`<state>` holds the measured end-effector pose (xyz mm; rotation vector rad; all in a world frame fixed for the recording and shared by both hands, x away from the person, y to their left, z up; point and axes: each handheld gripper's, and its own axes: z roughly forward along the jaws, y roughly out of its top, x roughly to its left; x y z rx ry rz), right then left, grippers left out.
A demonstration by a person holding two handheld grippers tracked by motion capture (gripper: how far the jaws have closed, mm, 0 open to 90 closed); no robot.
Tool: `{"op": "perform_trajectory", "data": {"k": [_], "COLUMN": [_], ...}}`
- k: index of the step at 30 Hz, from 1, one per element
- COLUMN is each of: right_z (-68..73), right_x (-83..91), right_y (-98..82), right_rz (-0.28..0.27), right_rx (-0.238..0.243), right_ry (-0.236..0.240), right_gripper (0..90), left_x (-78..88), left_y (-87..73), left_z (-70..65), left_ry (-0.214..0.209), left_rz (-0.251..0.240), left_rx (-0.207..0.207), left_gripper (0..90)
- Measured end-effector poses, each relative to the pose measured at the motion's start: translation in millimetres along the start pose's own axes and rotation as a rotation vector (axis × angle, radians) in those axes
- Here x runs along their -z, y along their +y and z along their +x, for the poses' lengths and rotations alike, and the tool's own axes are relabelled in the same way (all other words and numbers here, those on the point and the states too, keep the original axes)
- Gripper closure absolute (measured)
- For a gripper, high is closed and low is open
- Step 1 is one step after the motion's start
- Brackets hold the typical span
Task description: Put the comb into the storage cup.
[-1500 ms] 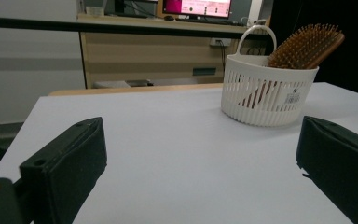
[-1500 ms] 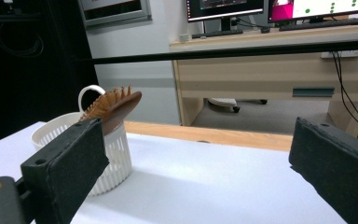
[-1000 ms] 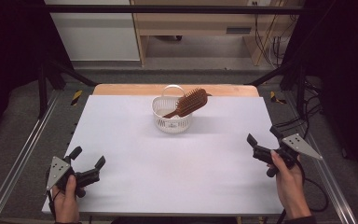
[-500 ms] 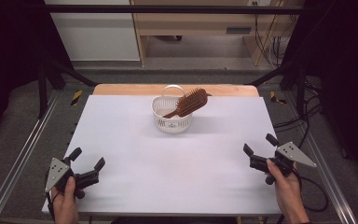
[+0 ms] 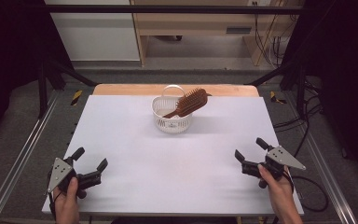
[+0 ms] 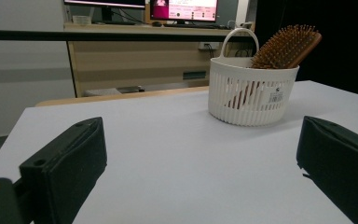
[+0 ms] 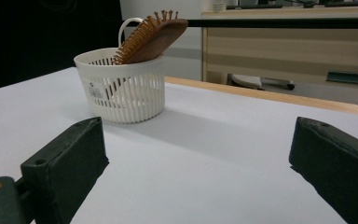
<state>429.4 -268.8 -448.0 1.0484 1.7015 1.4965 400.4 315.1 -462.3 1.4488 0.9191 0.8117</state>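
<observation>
— How do the grippers stand?
— The left gripper (image 5: 89, 164) and right gripper (image 5: 250, 155) are spread wide, empty, well short of the white slatted plastic basket (image 5: 171, 122).
— The brown wooden paddle hairbrush (image 5: 189, 102)?
— Leaning head-up in that basket; probably best pinched at the head, steadying the rim.

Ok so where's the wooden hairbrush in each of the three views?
High view: the hairbrush sits top centre, its head leaning right over the rim of the white basket.
Left gripper view: hairbrush upper right, poking out of the basket.
Right gripper view: hairbrush upper left, above the basket.
Shared landmark: the basket's white loop handle.
</observation>
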Motion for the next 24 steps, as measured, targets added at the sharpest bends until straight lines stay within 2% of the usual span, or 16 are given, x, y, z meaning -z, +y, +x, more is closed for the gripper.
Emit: {"op": "perform_trajectory", "data": {"k": [5, 14, 17, 22, 24], "right_z": [4.9, 17.9, 23.0, 34.6, 36.6], "right_x": [-4.0, -17.1, -21.0, -26.0, -26.0], "right_y": [-1.4, -2.1, -1.8, -4.1, -4.6], "right_rz": [0.008, -0.006, 0.004, 0.036, 0.038], "right_rx": [0.028, 0.048, 0.025, 0.092, 0.095], "right_ry": [0.013, 0.050, 0.083, 0.108, 0.121], "right_gripper": [4.1, 4.1, 4.1, 4.5, 4.7], "left_x": [-0.3, -1.6, -1.2, -1.0, -1.3], "left_y": [0.5, -1.5, -2.3, -2.5, -2.4], "left_z": [0.2, -0.4, 1.1, -0.1, -1.1], "left_ry": [-0.006, 0.006, 0.016, 0.014, 0.010], "left_rz": [0.005, 0.011, 0.009, 0.010, 0.011], "left_rx": [-0.007, -0.010, 0.011, 0.018, 0.014], "left_gripper": [1.5, 1.3, 1.3, 1.3, 1.3]}}
